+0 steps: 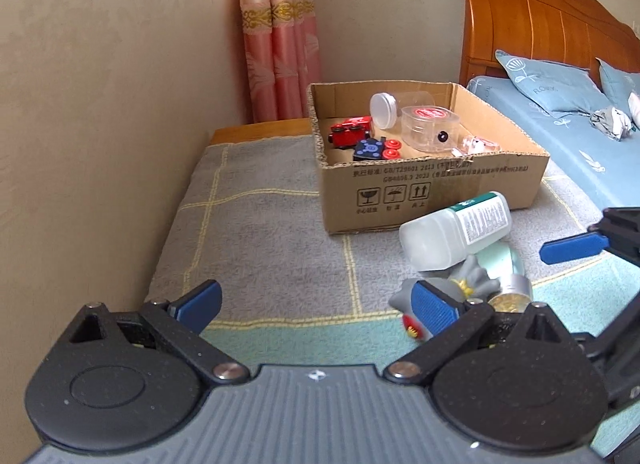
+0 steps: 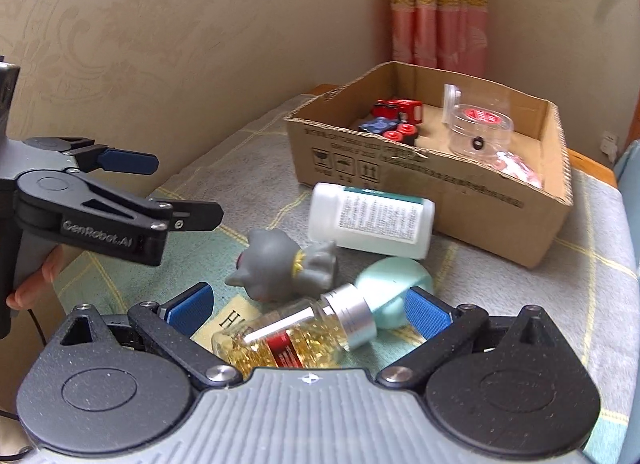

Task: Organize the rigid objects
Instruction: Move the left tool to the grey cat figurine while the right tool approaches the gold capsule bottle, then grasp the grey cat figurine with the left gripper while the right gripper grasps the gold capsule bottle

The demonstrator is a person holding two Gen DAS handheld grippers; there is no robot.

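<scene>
An open cardboard box [image 1: 432, 191] [image 2: 480, 199] stands on a grey checked cloth [image 1: 260, 232]. It holds a red toy train [image 1: 350, 131], a blue and red toy [image 1: 374, 149], a clear jar [image 1: 386, 107] and a clear round container with a red lid [image 1: 430, 127]. In front of it lie a white bottle [image 2: 372, 223] [image 1: 452, 232], a grey rubber toy [image 2: 280, 268] [image 1: 470, 278], a pale teal bottle [image 2: 396, 280] and a gold-flake bottle [image 2: 288, 340]. My right gripper [image 2: 310, 308] is open, its pads on either side of the gold-flake bottle. My left gripper [image 1: 318, 308] [image 2: 176, 189] is open and empty, left of the grey toy.
A beige wall [image 1: 100, 103] runs close along the left. A pink curtain [image 1: 280, 43] hangs in the corner behind the box. To the right is a bed [image 1: 568, 131] with blue pillows and a wooden headboard [image 1: 540, 19]. A hand [image 2: 32, 284] holds the left gripper.
</scene>
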